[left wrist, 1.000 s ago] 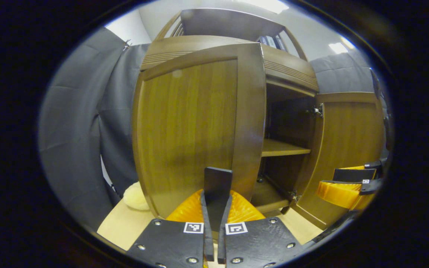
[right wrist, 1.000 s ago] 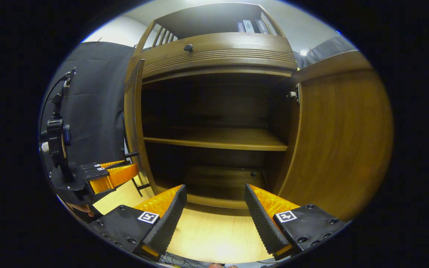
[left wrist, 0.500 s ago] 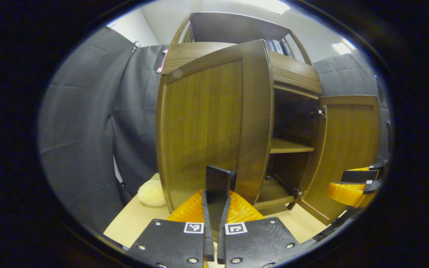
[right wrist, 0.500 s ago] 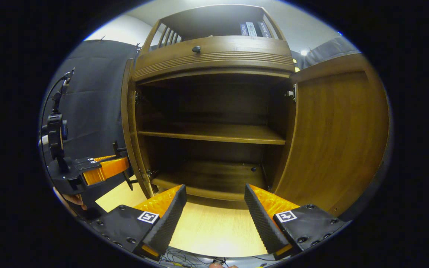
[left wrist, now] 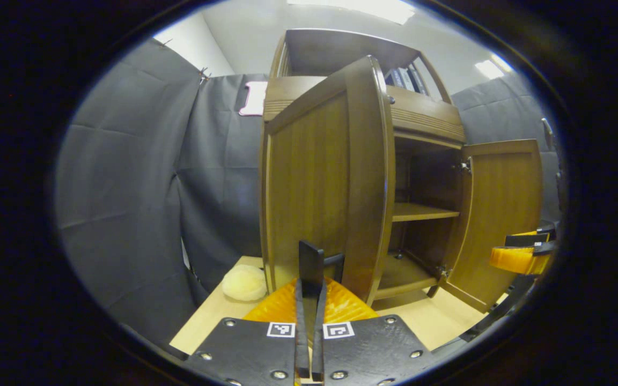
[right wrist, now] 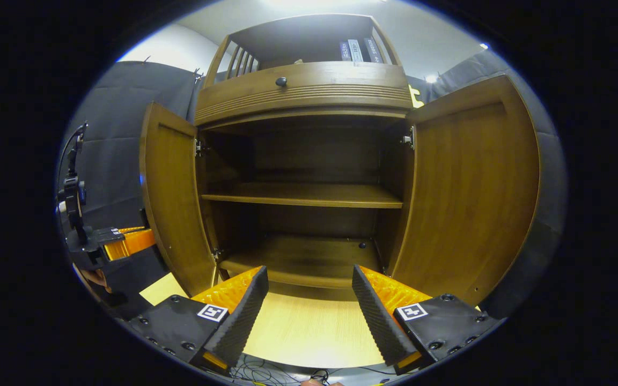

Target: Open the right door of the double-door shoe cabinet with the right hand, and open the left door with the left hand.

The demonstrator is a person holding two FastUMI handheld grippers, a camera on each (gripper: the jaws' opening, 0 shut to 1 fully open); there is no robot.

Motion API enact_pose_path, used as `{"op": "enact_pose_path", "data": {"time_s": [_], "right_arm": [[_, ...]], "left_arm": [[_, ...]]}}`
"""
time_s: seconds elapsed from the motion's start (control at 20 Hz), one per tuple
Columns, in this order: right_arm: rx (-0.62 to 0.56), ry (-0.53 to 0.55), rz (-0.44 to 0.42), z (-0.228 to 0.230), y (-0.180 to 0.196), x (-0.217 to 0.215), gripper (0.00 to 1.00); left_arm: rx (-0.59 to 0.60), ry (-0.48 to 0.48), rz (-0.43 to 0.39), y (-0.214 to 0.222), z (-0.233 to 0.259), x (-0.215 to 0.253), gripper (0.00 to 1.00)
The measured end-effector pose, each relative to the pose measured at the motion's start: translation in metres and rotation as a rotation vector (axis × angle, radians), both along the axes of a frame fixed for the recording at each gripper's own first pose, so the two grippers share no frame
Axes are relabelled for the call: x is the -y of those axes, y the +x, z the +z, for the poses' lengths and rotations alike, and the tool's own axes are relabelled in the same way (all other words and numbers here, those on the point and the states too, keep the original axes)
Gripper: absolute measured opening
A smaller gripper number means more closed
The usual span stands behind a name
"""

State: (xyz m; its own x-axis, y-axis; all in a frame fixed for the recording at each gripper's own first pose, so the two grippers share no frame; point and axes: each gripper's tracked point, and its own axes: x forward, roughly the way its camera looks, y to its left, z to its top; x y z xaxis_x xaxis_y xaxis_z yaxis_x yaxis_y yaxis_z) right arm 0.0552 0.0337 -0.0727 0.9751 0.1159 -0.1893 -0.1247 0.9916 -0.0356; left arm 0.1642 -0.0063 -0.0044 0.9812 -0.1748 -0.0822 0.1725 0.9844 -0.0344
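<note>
The brown wooden shoe cabinet [right wrist: 303,91] stands with both doors swung out and its shelf [right wrist: 303,195] bare. In the left gripper view, the left door [left wrist: 314,177] turns its outer face and edge toward me. My left gripper [left wrist: 309,292] is shut on that door's dark bar handle [left wrist: 310,256]. From the right gripper view the same left gripper [right wrist: 132,242] sits just outside the left door [right wrist: 172,203]. The right door [right wrist: 470,193] stands wide open. My right gripper [right wrist: 309,300] hangs open in front of the bottom shelf, holding nothing, and shows as the right gripper [left wrist: 523,252] beside the right door [left wrist: 502,214].
A pale fluffy lump [left wrist: 243,282] lies on the light wooden table [right wrist: 309,332] left of the cabinet. Books [right wrist: 354,51] stand in the top shelf above a drawer knob [right wrist: 281,81]. Cables [right wrist: 266,372] trail at the table's near edge. Dark cloth walls close both sides.
The left door has swung farther open with my left gripper on its handle. The right gripper has drawn back a little from the cabinet and stayed open.
</note>
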Motion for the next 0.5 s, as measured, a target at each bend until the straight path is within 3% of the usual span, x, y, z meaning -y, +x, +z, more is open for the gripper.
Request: {"op": "enact_pose_path", "data": {"time_s": [0.15,0.5], "right_arm": [[0.003,-0.006,0.002,0.001,0.001,0.000,0.94],[0.076,-0.019,-0.050,0.018,0.002,0.021,0.94]], "left_arm": [[0.017,0.020,-0.038,-0.004,-0.003,-0.018,0.04],[0.038,0.108,-0.021,-0.009,-0.008,-0.076,0.04]]}}
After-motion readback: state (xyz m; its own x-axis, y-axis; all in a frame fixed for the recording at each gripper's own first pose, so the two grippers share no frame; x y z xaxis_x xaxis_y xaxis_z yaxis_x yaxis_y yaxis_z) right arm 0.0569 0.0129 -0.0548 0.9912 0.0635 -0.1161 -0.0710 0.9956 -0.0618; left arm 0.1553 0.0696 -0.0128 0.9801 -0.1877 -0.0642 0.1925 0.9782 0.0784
